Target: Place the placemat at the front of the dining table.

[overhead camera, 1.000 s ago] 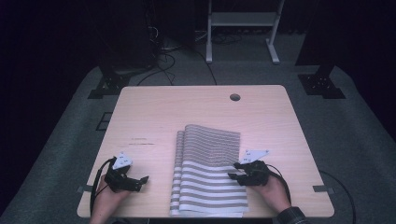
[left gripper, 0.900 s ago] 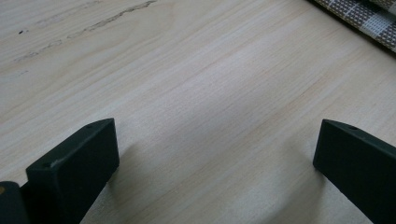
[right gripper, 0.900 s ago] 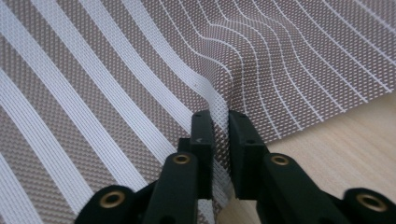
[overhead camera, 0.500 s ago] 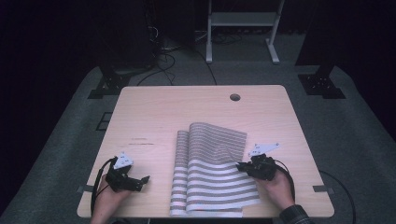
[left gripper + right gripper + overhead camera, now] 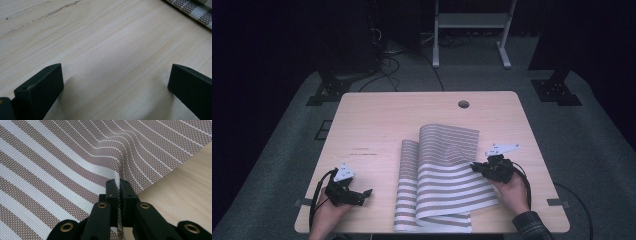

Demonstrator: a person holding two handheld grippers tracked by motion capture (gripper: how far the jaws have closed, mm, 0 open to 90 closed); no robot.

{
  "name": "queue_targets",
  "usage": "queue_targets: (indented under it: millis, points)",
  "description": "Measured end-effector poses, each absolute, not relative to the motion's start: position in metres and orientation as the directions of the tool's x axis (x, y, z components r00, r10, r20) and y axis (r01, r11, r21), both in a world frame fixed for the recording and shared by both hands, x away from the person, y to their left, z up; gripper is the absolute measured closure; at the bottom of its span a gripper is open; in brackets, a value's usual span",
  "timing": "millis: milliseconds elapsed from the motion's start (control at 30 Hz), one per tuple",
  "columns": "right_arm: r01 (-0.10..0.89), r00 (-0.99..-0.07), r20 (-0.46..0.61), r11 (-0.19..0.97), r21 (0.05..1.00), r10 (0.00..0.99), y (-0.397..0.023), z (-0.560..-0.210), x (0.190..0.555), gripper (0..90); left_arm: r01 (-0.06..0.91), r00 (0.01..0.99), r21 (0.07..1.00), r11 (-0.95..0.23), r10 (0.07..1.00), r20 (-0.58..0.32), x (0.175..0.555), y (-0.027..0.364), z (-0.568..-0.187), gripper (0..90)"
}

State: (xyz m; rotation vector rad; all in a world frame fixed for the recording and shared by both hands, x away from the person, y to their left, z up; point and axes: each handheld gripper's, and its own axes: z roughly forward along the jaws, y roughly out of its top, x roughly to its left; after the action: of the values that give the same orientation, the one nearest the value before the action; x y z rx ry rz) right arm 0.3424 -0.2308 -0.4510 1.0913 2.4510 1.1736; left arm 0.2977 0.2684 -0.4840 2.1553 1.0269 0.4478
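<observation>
High view showed the striped mat (image 5: 444,175) lying on the counter (image 5: 377,125), its long axis running from 6 to 12 o'clock, its left portion folded over. The right claw (image 5: 476,167) was clamped on the mat's right edge at about 3 o'clock; the right gripper view showed the jaws pinching a raised ridge of weave (image 5: 118,173). The left claw (image 5: 364,195) rested at 9 o'clock of the mat, well apart from it, jaws wide and empty. Any fold leftward would likely fall to the right hand, already gripping.

Wood table (image 5: 377,120), white stand (image 5: 469,22), floor cables (image 5: 389,62)
</observation>
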Motion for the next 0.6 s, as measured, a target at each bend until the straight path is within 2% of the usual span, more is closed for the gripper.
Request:
queue_targets:
  millis: [600]
  points:
    - [0.536, -0.636, 0.094, 0.351, 0.768, 0.766, -0.241, -0.448, 0.391, 86.4, 0.539, 0.627, 0.716, -0.444, 0.779, 0.011, 0.298, 0.268, -0.484, 0.0]
